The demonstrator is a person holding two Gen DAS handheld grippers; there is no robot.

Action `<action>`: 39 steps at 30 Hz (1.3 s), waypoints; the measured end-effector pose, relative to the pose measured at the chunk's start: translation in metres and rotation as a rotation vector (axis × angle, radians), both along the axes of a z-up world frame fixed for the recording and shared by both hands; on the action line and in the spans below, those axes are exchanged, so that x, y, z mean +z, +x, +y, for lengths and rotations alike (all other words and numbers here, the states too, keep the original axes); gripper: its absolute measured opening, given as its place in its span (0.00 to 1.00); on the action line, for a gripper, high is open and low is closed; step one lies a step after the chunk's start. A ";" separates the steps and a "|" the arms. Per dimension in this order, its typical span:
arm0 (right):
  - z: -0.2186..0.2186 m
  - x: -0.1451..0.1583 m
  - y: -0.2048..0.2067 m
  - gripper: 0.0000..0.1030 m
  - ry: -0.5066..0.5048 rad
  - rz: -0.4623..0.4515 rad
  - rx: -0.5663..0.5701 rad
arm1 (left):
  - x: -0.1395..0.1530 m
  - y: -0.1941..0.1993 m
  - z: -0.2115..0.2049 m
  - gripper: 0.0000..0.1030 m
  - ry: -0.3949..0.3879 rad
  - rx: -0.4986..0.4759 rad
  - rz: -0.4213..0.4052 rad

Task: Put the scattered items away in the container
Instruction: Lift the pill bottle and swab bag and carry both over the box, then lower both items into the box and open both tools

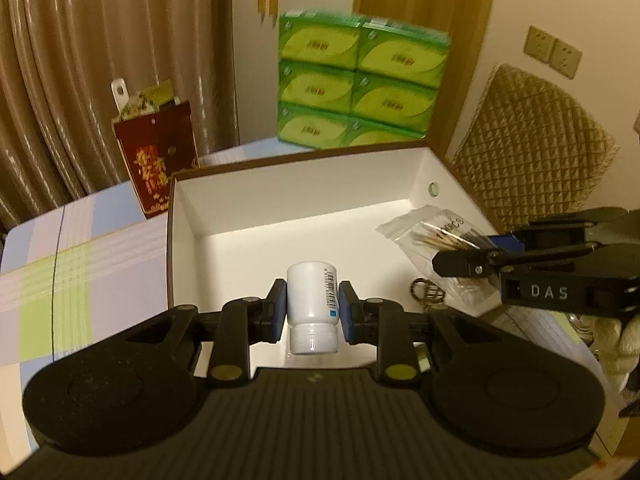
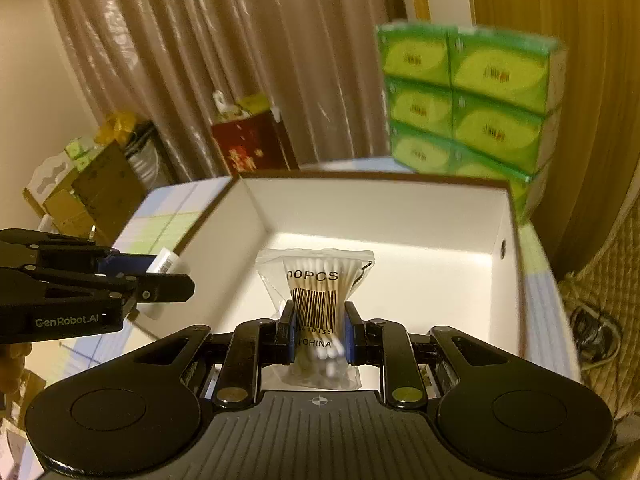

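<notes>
Bottle and swab bag are both in the air over the white box, each pinched in its own gripper. The left gripper is closed narrow on the bottle, its blue pads pressing the flat sides of the white body just above the ribbed cap, which points back toward the camera. The right gripper is closed tight on the bag, squeezing it at the waist across the barcode so the plastic bunches in and flares out above and below.

The bottle looks rigid, smooth and light; a hard plastic wall like that can slip between pads, so the hold on the body, close to the shoulder, seems sound, and it should survive a short drop. It is round, so it may roll once it lands on the box floor. The bag is soft, crinkly and very light. Its film gives under the pads, and the swabs inside shift, so a grip across the packed middle is surer than one on the loose edge. Nothing in it looks fragile.

The box stands open on a checked cloth, its floor bare in both views. Some brown rings lie on the cloth just outside the box's near right corner, under the right gripper, and appear to be still waiting. A stack of green tissue packs stands behind the box.
</notes>
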State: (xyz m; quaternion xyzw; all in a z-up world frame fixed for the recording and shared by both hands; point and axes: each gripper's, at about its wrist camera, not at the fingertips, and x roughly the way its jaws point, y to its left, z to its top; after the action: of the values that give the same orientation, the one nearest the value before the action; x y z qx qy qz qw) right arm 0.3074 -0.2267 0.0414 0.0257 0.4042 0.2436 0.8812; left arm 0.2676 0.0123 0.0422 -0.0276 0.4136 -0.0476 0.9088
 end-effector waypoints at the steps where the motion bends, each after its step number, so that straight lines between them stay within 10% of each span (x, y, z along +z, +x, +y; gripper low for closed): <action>1: 0.002 -0.005 0.004 0.18 -0.009 0.012 -0.001 | -0.004 0.005 0.002 0.21 0.002 0.002 0.013; 18: 0.036 -0.069 0.053 0.18 -0.309 0.145 0.071 | -0.082 0.067 0.007 0.22 0.107 0.049 0.279; 36: 0.032 -0.076 0.054 0.19 -0.287 0.160 0.138 | -0.102 0.064 0.012 0.27 0.131 0.082 0.345; 39: 0.034 -0.075 0.052 0.45 -0.286 0.160 0.147 | -0.095 0.058 0.009 0.34 0.118 0.075 0.328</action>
State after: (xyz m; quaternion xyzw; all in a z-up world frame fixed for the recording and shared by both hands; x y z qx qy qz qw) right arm 0.3594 -0.1923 -0.0335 -0.1103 0.5042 0.2446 0.8208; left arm 0.3258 0.0214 -0.0528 0.0031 0.5571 0.0157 0.8303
